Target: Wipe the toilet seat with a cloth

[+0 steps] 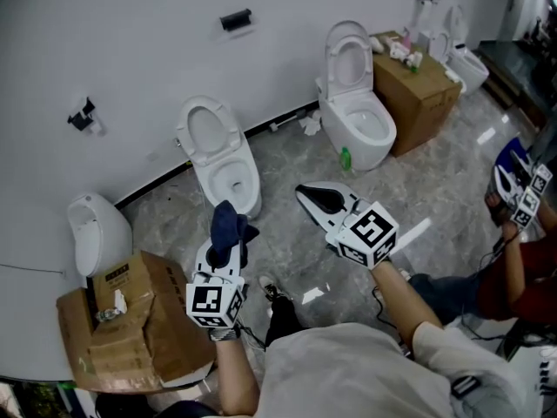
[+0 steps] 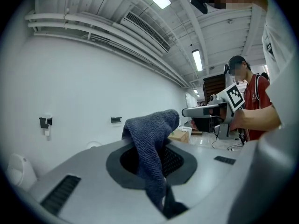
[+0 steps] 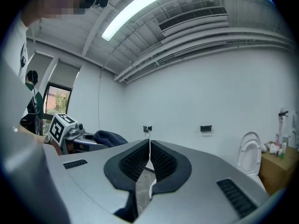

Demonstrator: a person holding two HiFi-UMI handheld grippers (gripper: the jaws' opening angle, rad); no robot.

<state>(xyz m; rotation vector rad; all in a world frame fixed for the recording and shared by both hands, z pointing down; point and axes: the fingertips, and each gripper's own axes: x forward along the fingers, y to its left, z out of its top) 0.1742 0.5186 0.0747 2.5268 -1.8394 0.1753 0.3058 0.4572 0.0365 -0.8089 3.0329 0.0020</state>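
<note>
Head view overhead, gripper views toward wall (image 1: pixel 130 59)

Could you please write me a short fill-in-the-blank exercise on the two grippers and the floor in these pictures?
The knitted cloth clamped in the left gripper is dark ____. The jaws of the right gripper are ____, with nothing between them. The small plastic bottle on the grey marble floor beside a white ceramic toilet is ____.
Missing words: blue; shut; green.
</note>
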